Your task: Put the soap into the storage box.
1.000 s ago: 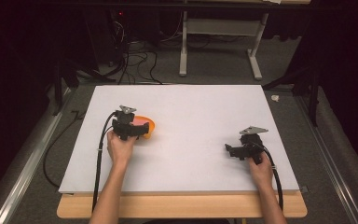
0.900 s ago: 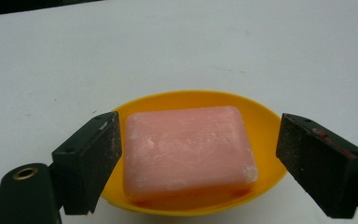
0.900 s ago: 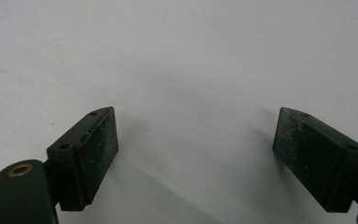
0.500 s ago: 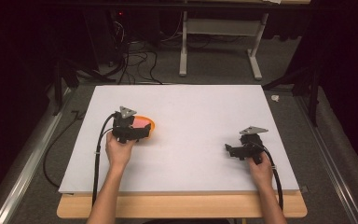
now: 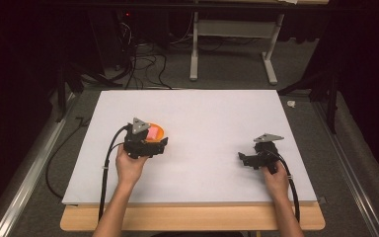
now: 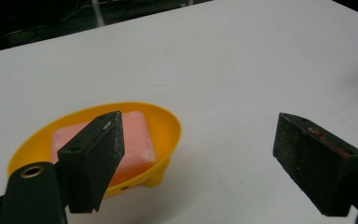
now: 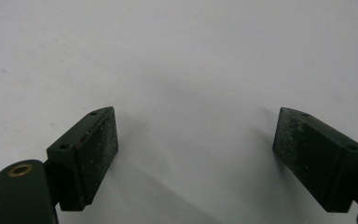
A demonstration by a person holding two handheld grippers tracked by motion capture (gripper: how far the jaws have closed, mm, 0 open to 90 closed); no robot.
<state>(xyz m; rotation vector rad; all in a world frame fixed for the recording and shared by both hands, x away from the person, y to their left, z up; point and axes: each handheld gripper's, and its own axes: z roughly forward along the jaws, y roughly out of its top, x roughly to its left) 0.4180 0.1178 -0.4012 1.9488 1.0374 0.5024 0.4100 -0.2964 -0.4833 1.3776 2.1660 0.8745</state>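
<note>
left gripper (image 6: 196,158) spread, lower frame | pink soap (image 6: 130,135) in yellow dish (image 6: 170,123): likely slippery, rigid; pinch its long sides | right gripper (image 7: 196,156) spread, empty

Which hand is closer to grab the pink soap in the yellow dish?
Left. The left gripper is right beside the yellow dish with the pink soap, jaws open. The right gripper sits far across the white table, over bare surface.
</note>
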